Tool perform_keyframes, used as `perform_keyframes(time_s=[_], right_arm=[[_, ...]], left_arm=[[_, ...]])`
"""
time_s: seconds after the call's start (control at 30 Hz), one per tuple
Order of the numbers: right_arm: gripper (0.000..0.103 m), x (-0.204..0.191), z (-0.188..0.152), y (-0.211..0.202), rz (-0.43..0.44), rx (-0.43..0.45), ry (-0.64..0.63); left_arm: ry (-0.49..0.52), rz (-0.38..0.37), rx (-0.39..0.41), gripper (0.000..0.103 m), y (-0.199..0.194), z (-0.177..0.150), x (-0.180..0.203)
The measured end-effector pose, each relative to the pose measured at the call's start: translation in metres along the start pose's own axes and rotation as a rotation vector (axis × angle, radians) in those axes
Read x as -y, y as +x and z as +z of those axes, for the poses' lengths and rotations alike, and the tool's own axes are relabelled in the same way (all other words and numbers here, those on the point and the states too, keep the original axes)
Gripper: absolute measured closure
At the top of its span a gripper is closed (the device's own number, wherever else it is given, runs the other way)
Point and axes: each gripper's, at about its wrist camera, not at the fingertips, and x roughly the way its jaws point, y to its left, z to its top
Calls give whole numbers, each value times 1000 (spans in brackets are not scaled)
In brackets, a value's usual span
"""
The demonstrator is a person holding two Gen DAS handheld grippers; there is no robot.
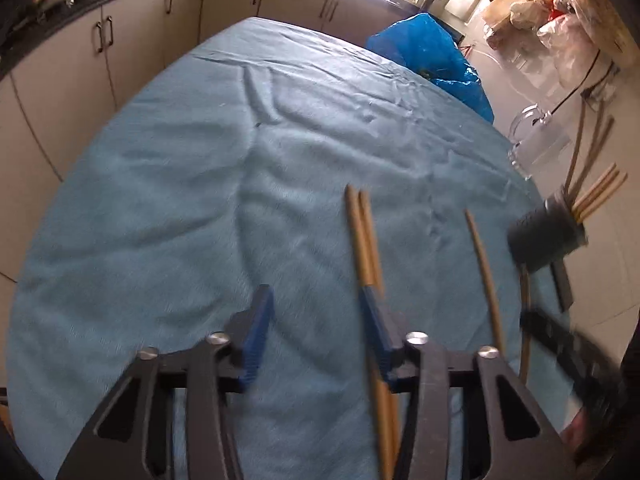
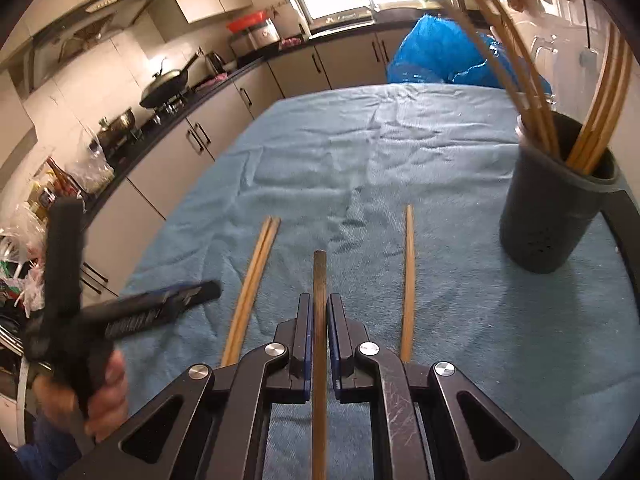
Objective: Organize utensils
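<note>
While I hold both grippers over the table, this is my read.
Right gripper (image 2: pixel 319 312): clenched on a single chopstick (image 2: pixel 319 280), which runs straight out between my pads and above the cloth.
Left gripper (image 1: pixel 316 312): jaws apart with nothing pressed between them; a chopstick pair (image 1: pixel 362 236) lies just beside my right-hand finger, passing under it.
Loose chopstick (image 2: pixel 408 280): flat on the blue cloth (image 2: pixel 400 160), just right of my held stick.
Holder (image 2: pixel 552 208): dark cup standing upright to the far right, well apart from my grip, with several chopsticks leaning inside.
Blue bag (image 2: pixel 452 52): beyond the table's far edge.
</note>
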Motion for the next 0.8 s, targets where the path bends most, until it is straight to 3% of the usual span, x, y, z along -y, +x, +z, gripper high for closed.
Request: perform_keyframes(time_s=[0.1, 0.27, 0.6, 0.8], right_arm=[[95, 3, -3, -5, 11, 9, 25], [95, 14, -4, -9, 26, 21, 53], [95, 26, -6, -16, 37, 36, 85], [95, 24, -9, -19, 50, 38, 80]], left_arm=[[-31, -2, -27, 70, 13, 22, 3], [-71, 5, -76, 71, 34, 48, 10], [-12, 140, -59, 75, 47, 56, 33], [56, 212, -26, 77, 46, 45, 41]])
